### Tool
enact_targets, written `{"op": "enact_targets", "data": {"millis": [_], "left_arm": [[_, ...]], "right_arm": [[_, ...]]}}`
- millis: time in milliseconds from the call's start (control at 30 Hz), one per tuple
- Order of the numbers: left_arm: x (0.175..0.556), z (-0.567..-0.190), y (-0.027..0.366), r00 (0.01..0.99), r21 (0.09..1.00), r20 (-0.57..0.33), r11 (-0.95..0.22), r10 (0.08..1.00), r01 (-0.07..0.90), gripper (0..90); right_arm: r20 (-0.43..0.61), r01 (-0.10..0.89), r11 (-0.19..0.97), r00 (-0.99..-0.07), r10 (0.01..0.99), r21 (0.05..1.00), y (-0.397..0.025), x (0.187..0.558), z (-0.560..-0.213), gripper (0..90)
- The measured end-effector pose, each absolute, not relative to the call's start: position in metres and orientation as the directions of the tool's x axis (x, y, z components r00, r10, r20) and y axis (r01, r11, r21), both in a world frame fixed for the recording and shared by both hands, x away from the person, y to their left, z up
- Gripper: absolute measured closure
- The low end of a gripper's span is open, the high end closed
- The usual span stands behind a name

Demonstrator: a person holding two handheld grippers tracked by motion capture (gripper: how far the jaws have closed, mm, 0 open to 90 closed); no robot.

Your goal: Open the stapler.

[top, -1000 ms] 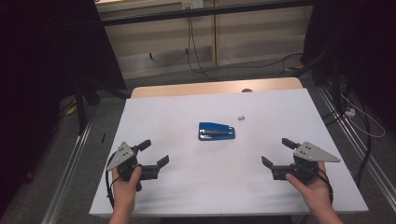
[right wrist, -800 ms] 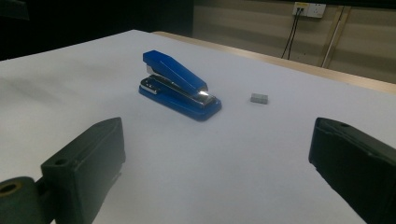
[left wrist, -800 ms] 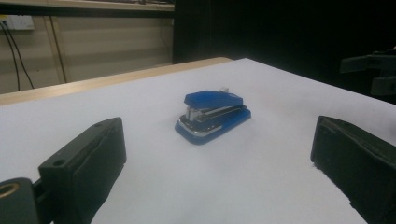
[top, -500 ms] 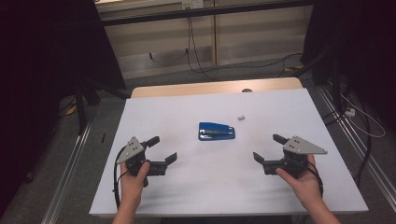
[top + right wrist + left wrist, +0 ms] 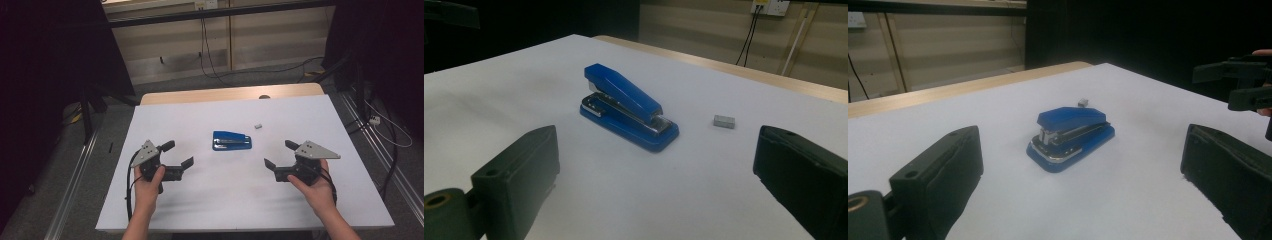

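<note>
I've just brought both tongs, left (image 5: pixel 179 155) and right (image 5: pixel 279 155), inward across the desk (image 5: pixel 350 150), jaws wide open and empty, closing on the blue stapler (image 5: pixel 231 140) lying mid-desk between them, grab coming next.

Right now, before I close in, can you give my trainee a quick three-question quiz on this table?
1. True or false: the blue stapler lies between the left gripper and the right gripper, touched by neither.
2. Multiple choice: the small grey staple block lies
A. on top of the stapler
B. on the white table, apart from the stapler
C. between the right gripper's jaws
3. Fill in: both grippers' jaws stand ____.

Key: 1 true; 2 B; 3 open.
</note>
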State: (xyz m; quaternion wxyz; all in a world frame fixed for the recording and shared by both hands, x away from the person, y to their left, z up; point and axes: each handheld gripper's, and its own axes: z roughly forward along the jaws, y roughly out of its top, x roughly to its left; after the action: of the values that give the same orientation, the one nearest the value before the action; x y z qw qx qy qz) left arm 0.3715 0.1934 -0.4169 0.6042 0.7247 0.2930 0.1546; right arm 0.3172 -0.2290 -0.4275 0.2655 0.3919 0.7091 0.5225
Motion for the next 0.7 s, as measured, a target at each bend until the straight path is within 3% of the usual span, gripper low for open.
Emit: {"op": "enact_targets", "data": {"millis": [700], "left_arm": [[0.390, -0.421, 0.173, 0.793, 0.955, -0.146, -0.124, 0.591, 0.268, 3.4]], "right_arm": [[0.042, 0.286, 0.160, -0.591, 0.805, 0.945, -0.197, 0.341, -0.427, 6.2]]}}
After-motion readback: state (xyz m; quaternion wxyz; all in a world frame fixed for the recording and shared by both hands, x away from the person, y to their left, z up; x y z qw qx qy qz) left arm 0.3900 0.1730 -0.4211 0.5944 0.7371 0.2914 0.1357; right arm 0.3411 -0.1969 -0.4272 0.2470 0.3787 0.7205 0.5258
